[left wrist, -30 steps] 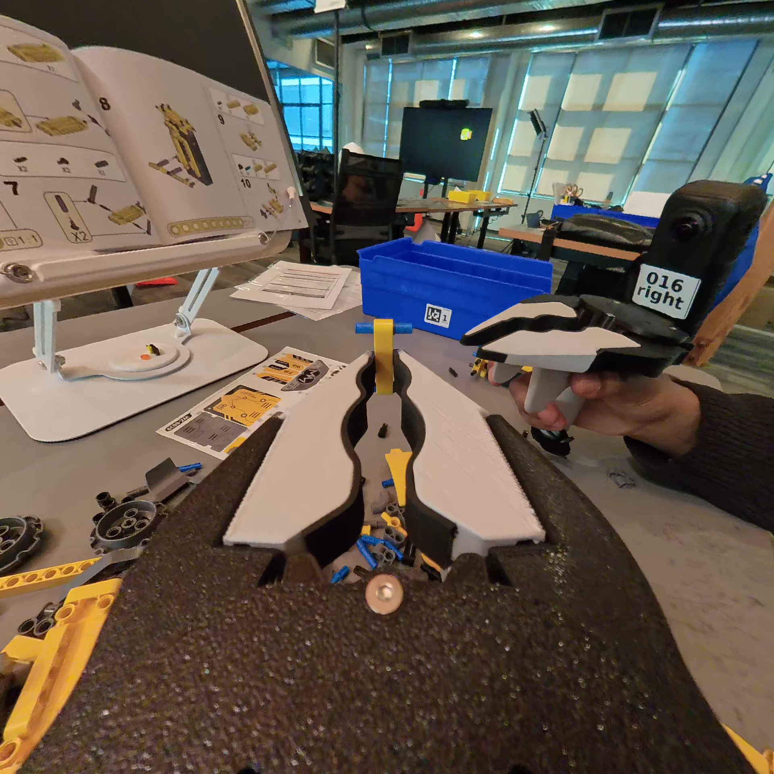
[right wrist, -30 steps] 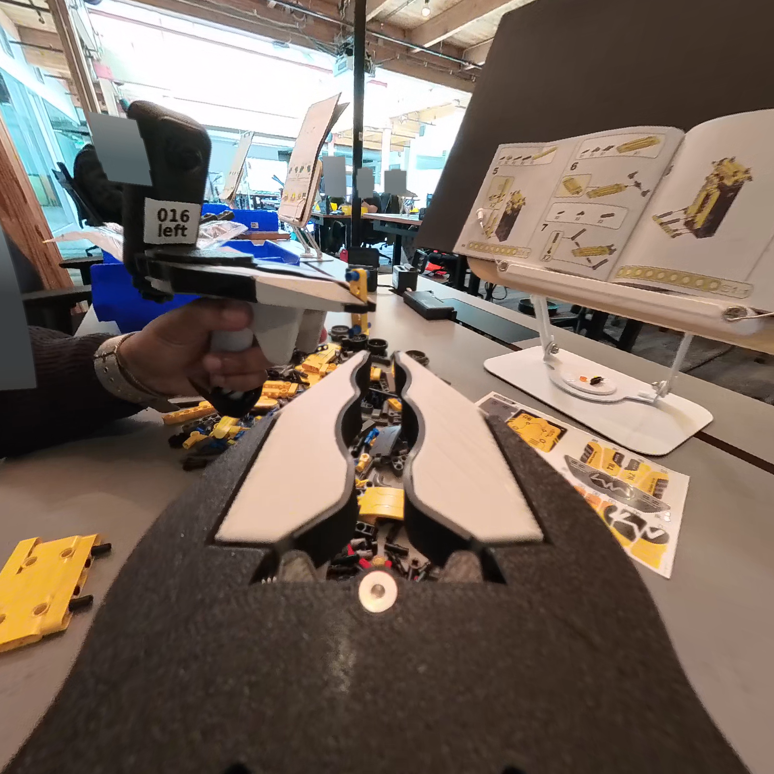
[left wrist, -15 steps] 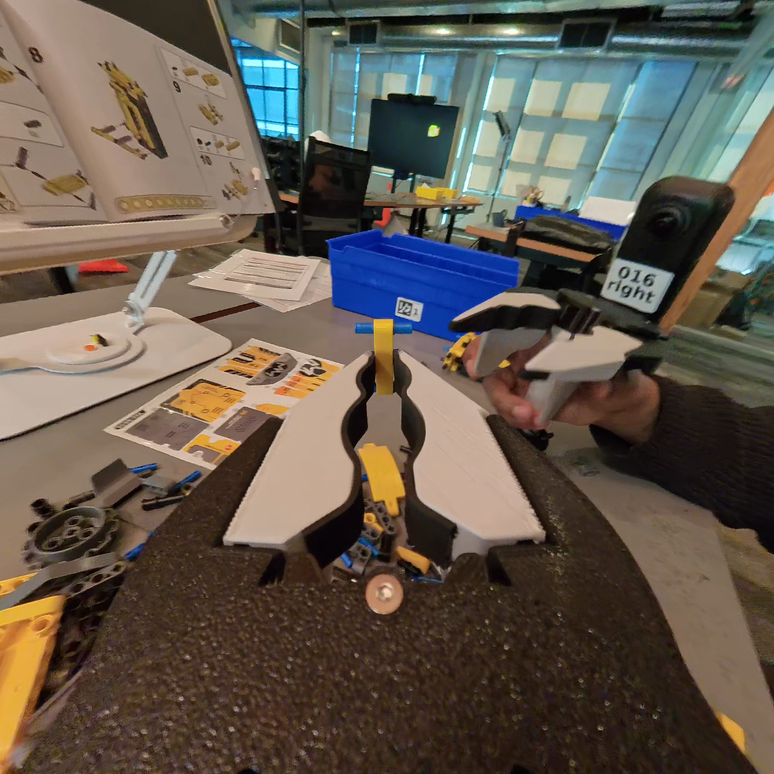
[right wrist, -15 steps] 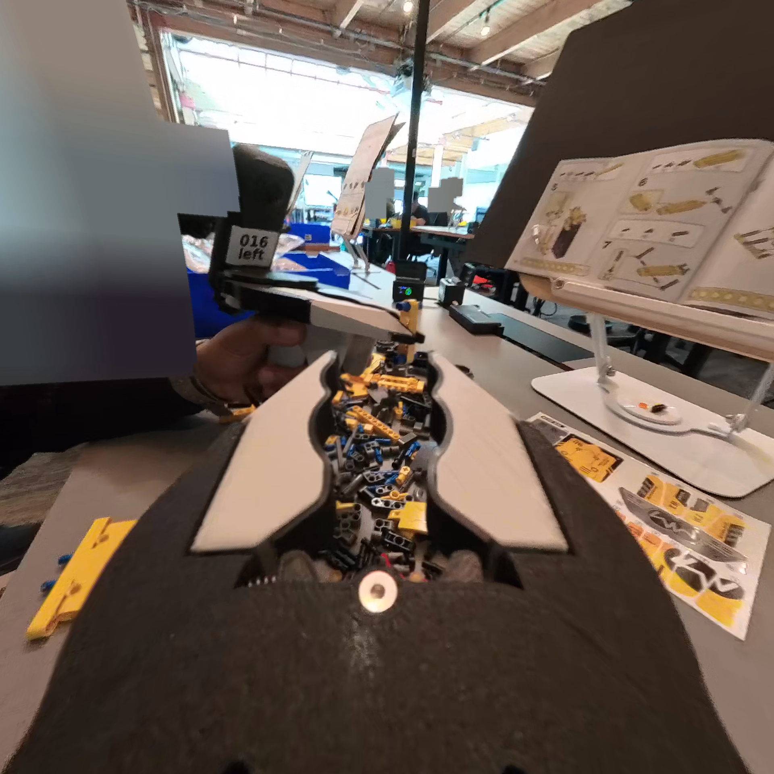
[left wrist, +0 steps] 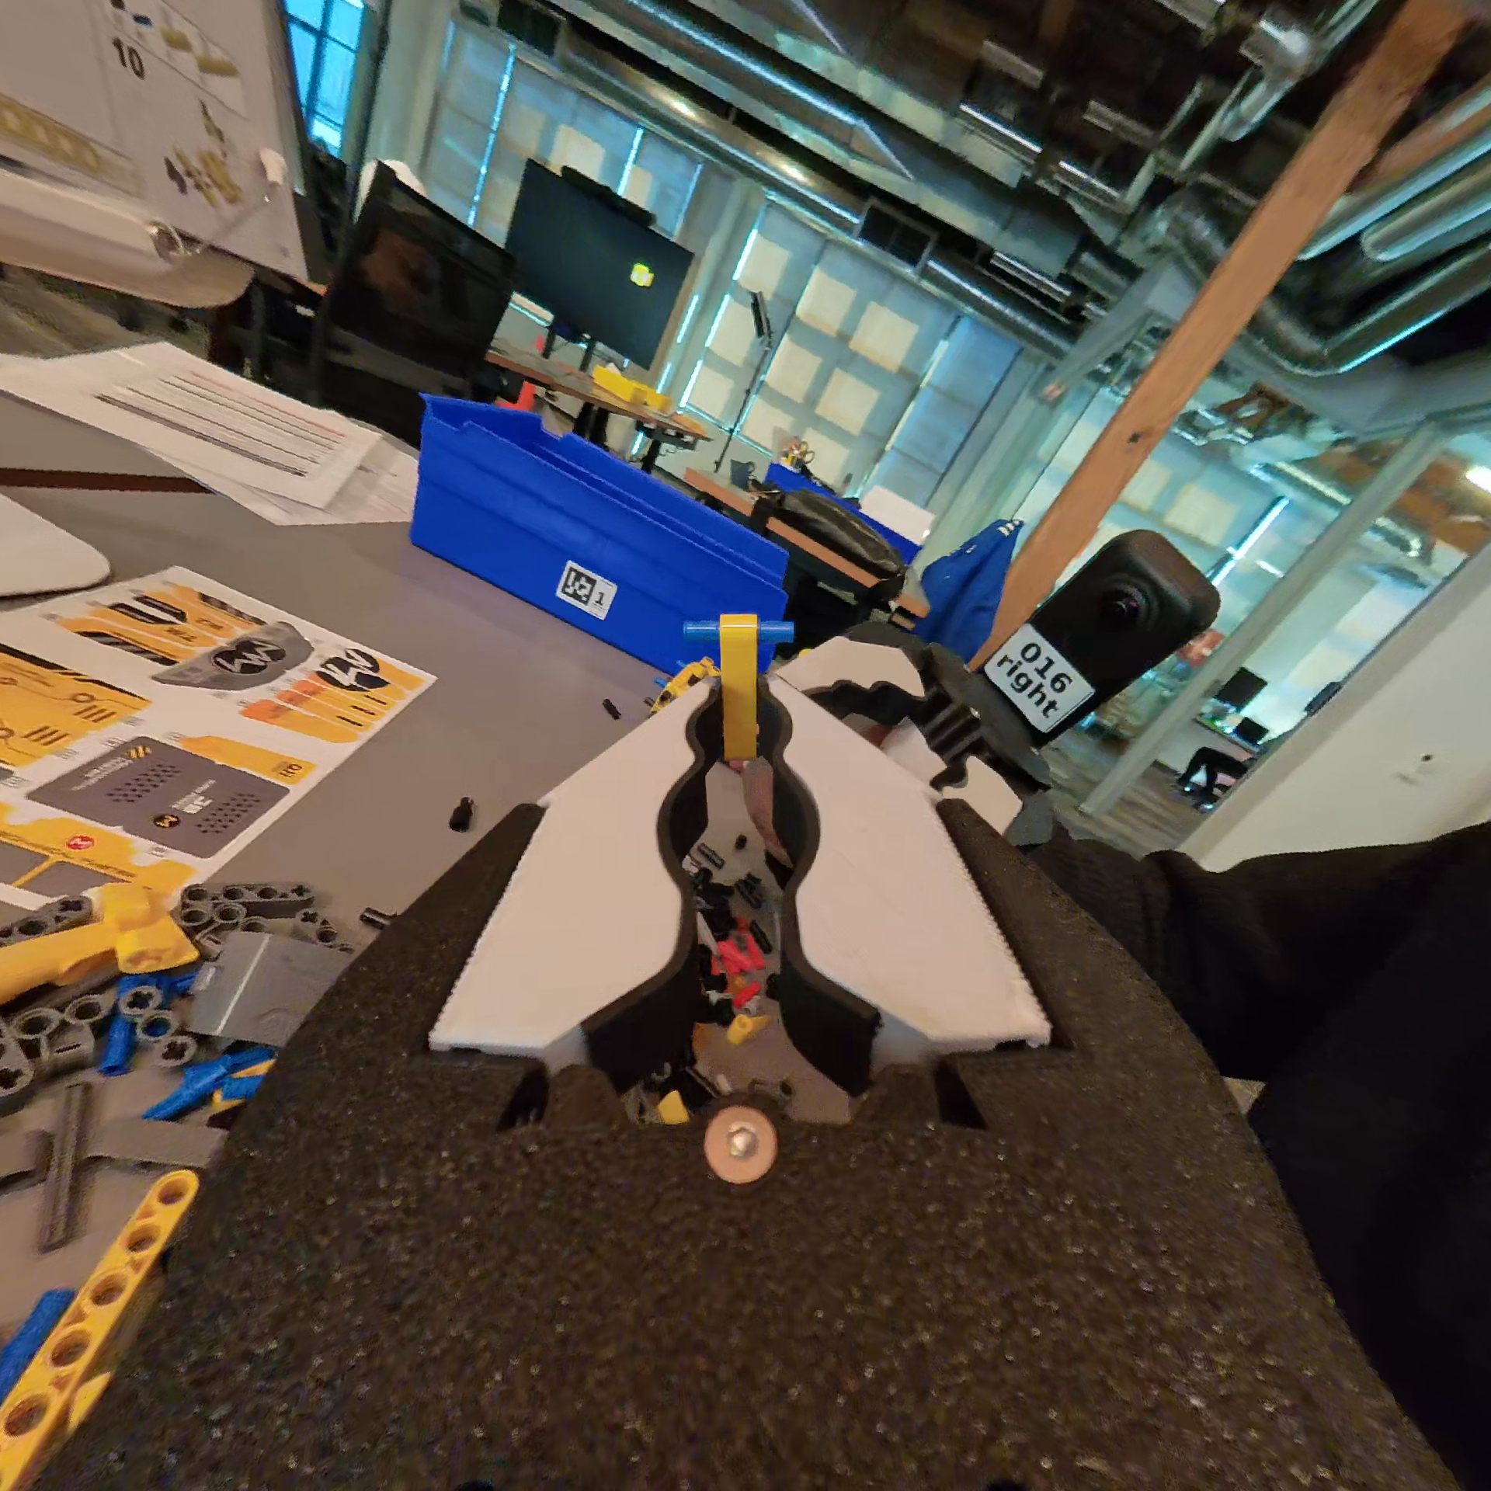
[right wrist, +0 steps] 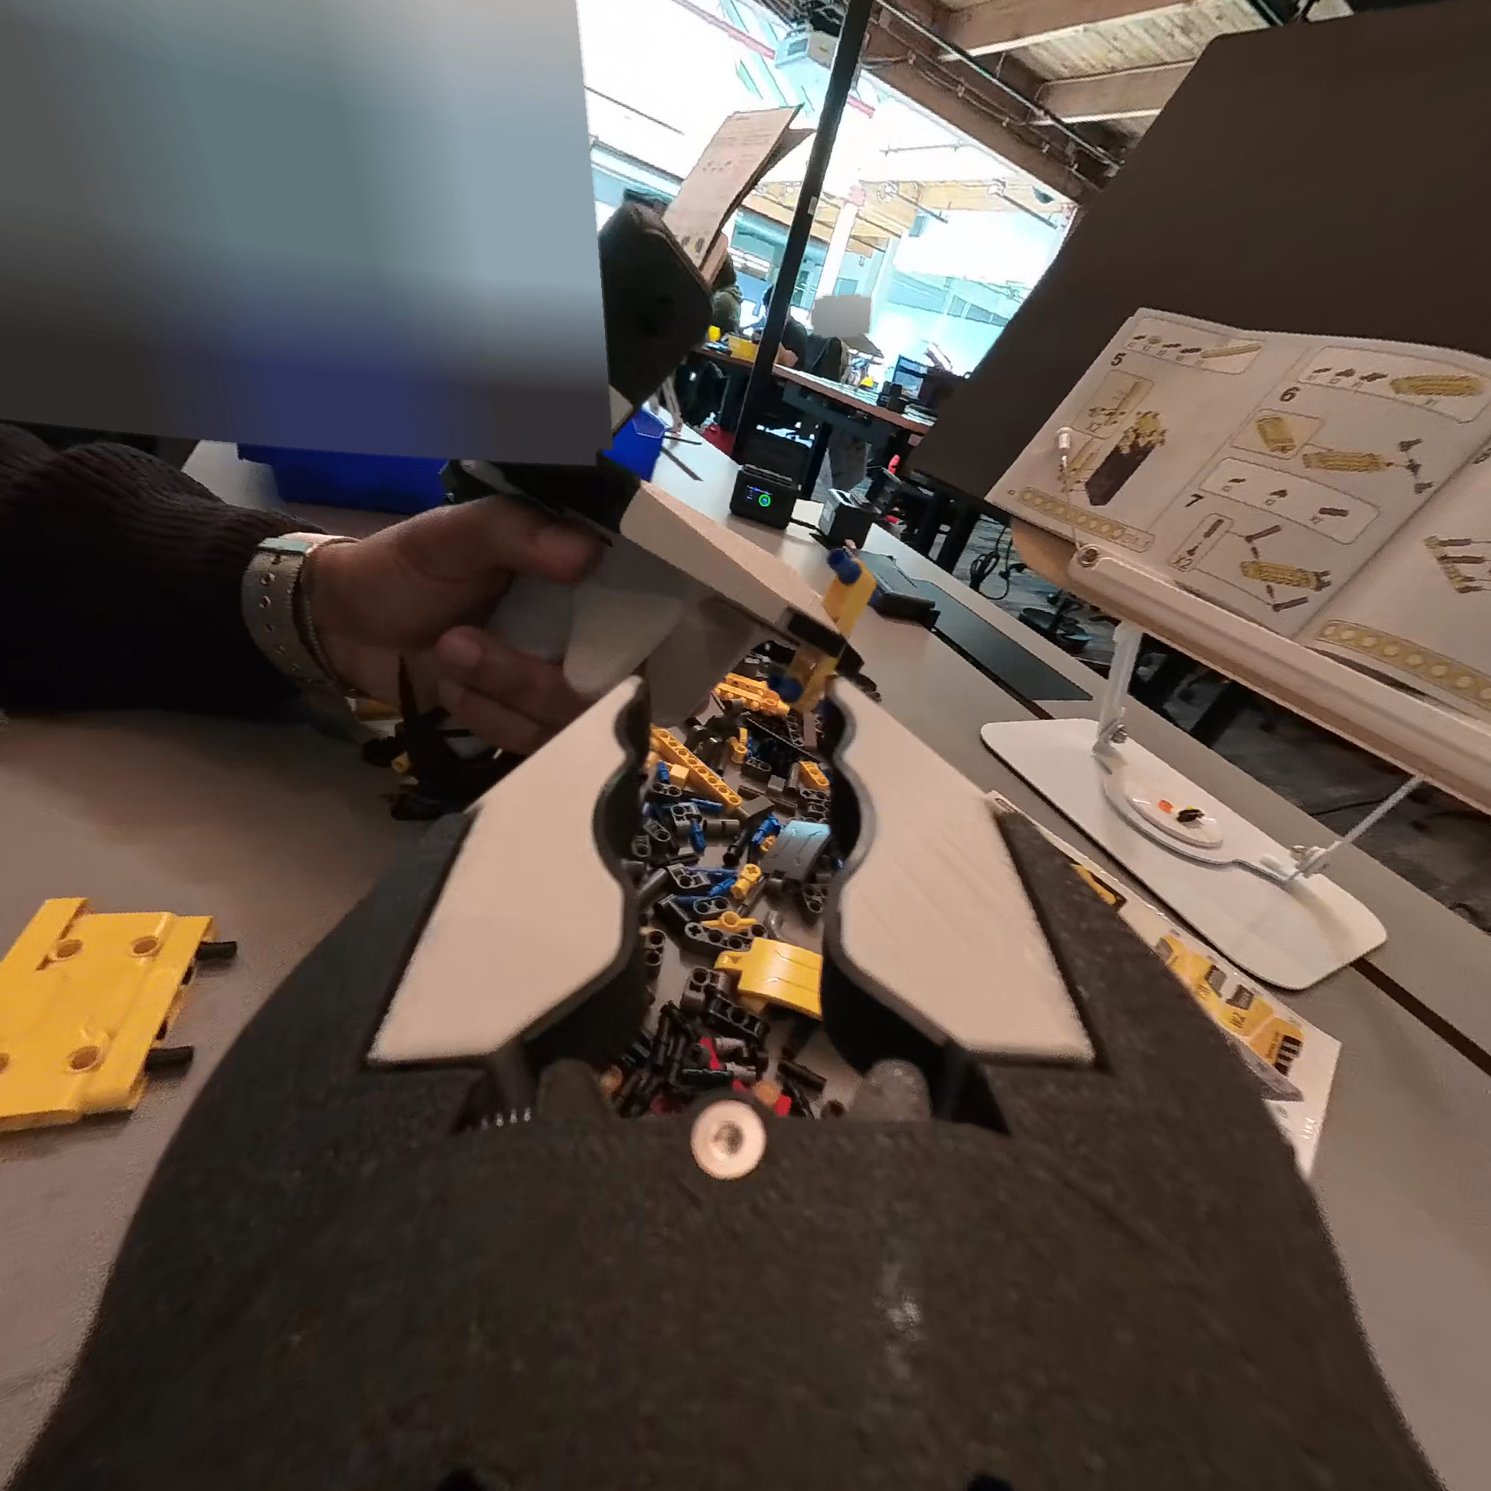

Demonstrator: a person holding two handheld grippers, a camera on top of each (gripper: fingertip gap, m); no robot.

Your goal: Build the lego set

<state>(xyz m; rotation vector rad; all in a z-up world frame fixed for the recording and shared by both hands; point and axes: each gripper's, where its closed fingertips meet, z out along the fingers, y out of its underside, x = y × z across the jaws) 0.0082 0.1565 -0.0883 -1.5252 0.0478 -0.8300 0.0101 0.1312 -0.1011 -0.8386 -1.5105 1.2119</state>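
My left gripper is shut on a small yellow beam with a blue pin through its top, held above the table. In the right wrist view the left gripper comes in from the left in a person's hand, and the yellow beam hangs just beyond my right gripper. The right gripper is open and empty, with its fingertips on either side of the beam's lower end, over a pile of loose parts. In the left wrist view the right gripper is partly hidden behind the left fingers.
A blue bin stands behind. A sticker sheet and loose grey, blue and yellow parts lie to the left. A yellow panel lies on the table. An open instruction book on a white stand is at the right. My left and right fingertips are right by each other.
The two grippers have come close together. The right gripper has opened wider and now stands at the yellow beam. The left gripper has tilted while still holding the beam.
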